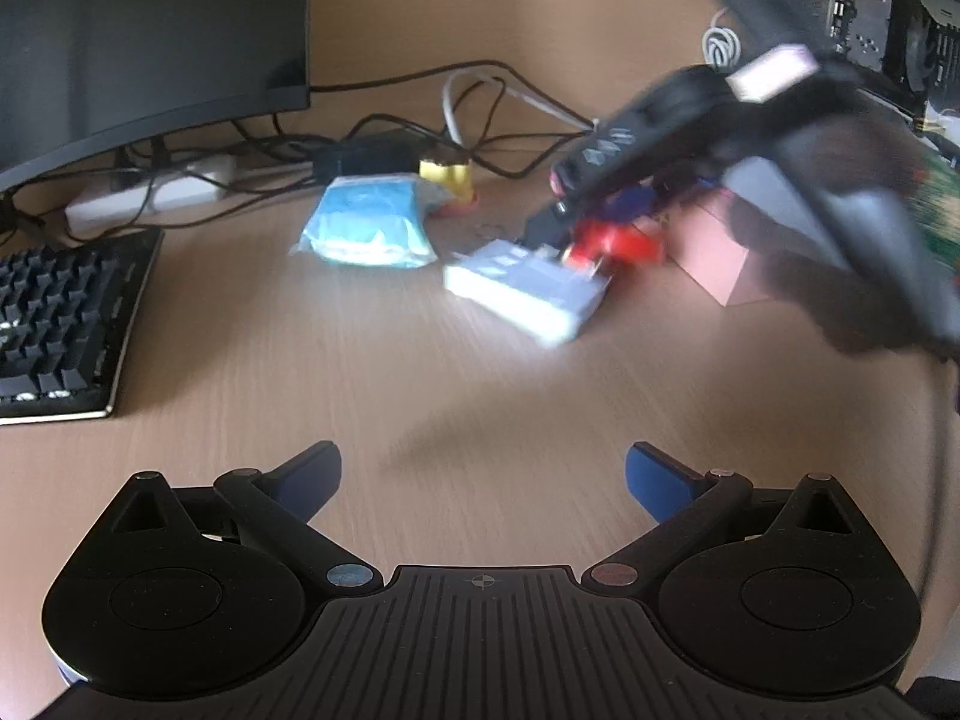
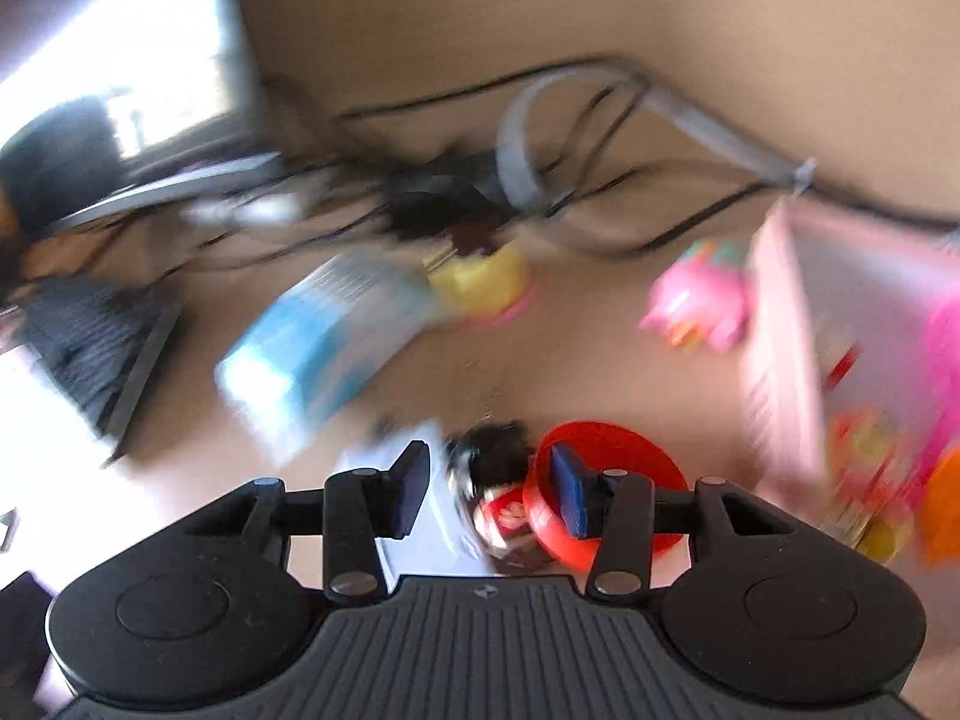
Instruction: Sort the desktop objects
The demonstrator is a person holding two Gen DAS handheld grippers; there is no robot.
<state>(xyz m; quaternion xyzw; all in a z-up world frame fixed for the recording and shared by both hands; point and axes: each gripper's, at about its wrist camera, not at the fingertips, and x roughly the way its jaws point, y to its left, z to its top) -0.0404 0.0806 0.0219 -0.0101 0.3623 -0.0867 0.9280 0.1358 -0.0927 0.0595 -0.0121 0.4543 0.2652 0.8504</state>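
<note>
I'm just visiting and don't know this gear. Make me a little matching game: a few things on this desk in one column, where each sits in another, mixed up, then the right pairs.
Things:
1. keyboard
2. blue tissue pack
3. pink box
4. left gripper

Places or states:
A. at the right, partly behind the other gripper's arm
B. at the desk's left edge, under the monitor
C. fingers spread wide over bare desk, holding nothing
D. mid-desk, in front of the tangled cables

Pairs: 1-B, 2-D, 3-A, 4-C
</note>
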